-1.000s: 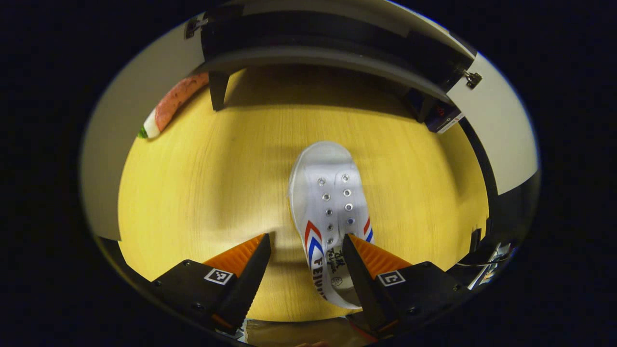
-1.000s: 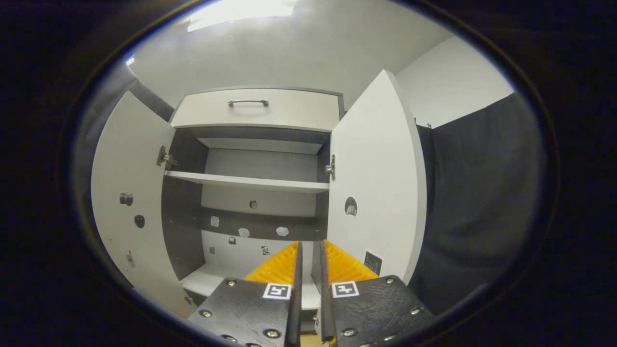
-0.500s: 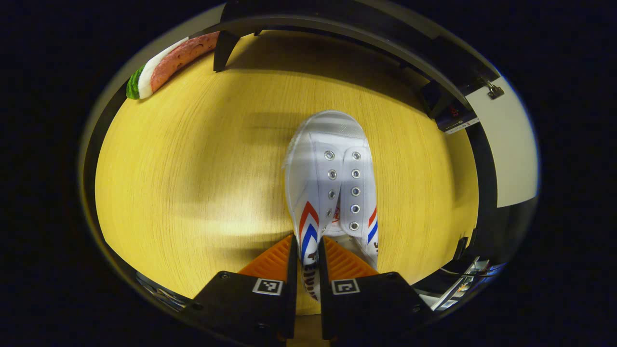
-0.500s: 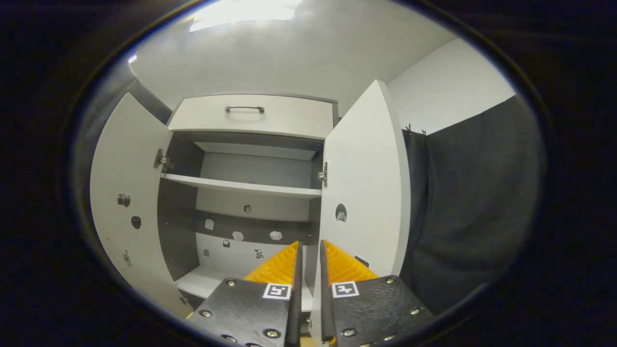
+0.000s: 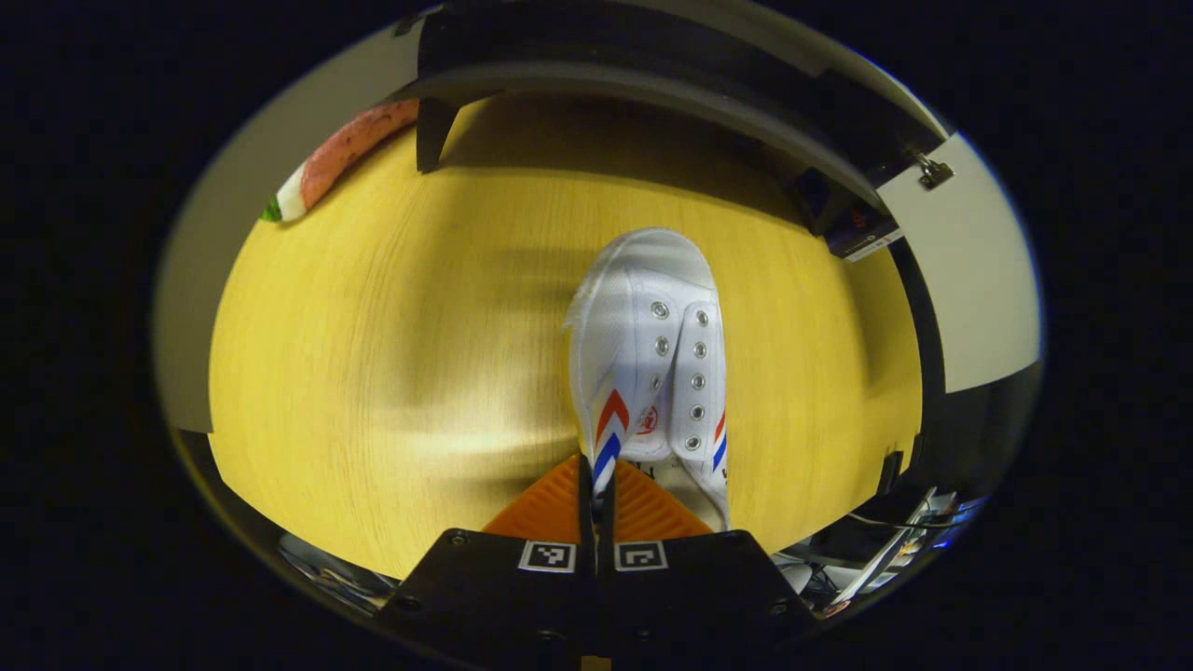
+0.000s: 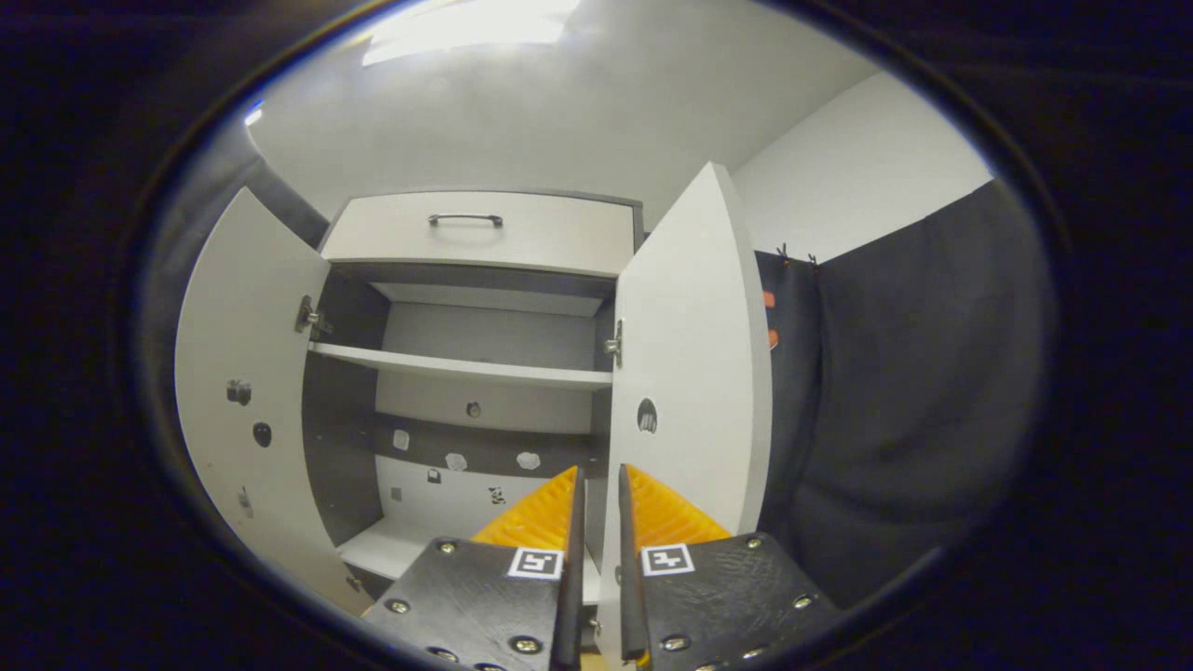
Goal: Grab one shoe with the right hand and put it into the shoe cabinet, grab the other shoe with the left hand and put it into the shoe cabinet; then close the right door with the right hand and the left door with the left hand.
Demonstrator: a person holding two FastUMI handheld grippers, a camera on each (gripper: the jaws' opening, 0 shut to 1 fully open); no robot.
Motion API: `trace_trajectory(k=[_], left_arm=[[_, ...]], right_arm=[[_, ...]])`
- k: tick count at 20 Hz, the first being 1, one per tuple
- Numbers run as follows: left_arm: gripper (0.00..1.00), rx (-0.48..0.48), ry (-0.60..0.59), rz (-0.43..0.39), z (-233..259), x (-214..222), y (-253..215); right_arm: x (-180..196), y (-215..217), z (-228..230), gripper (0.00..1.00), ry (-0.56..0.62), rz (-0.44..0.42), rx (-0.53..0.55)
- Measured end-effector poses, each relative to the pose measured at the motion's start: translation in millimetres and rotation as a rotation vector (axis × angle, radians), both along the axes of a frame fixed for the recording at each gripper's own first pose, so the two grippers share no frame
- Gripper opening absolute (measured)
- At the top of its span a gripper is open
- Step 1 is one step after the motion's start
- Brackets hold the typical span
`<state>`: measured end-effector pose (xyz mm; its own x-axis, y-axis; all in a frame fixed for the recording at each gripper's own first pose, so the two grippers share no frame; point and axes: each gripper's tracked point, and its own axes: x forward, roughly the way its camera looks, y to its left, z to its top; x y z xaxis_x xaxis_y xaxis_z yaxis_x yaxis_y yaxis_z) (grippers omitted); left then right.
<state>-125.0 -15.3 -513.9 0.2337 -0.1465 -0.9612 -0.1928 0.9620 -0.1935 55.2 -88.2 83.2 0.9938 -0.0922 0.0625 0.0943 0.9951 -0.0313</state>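
Note:
A white canvas shoe (image 5: 652, 345) with red and blue chevrons lies toe-forward over the yellow wooden floor (image 5: 391, 354) in the left gripper view. My left gripper (image 5: 596, 480) is shut on the shoe's left side wall near the heel. The shoe cabinet's dark underside (image 5: 652, 84) spans the top of that view. In the right gripper view the shoe cabinet (image 6: 485, 391) stands with its left door (image 6: 242, 373) and right door (image 6: 694, 354) swung wide. My right gripper (image 6: 595, 485) is shut, holds nothing, and points at the right door's edge.
A cabinet leg (image 5: 431, 130) and a watermelon-slice object (image 5: 340, 168) sit at the far left of the floor. A shelf (image 6: 466, 368) divides the cabinet, with a drawer (image 6: 480, 233) above. Black cloth (image 6: 895, 419) hangs to the right of the cabinet.
My left gripper went from open around the shoe's heel to shut on its side wall. The cabinet drifted slightly left in the right gripper view; the right gripper stayed shut.

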Motion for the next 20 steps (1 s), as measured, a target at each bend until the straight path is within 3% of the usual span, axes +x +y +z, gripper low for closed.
trace_trajectory(k=[4,9,15,20], left_arm=[[0.01,-0.009,-0.127,-0.046,44.9,34.4,8.9],[0.01,-0.020,-0.330,-0.068,138.8,97.8,18.1],[0.01,-0.013,-0.580,-0.065,238.6,209.1,31.8],[0.01,0.020,-0.680,-0.029,303.3,291.6,54.1]], right_arm=[[-4.8,-0.5,0.7,0.16,-0.005,0.002,0.002],[-14.6,-1.3,2.4,0.16,-0.014,0.006,0.013],[-30.4,-4.3,2.4,0.16,-0.005,0.010,0.024],[-48.8,-13.1,7.0,0.16,0.002,0.001,0.046]])
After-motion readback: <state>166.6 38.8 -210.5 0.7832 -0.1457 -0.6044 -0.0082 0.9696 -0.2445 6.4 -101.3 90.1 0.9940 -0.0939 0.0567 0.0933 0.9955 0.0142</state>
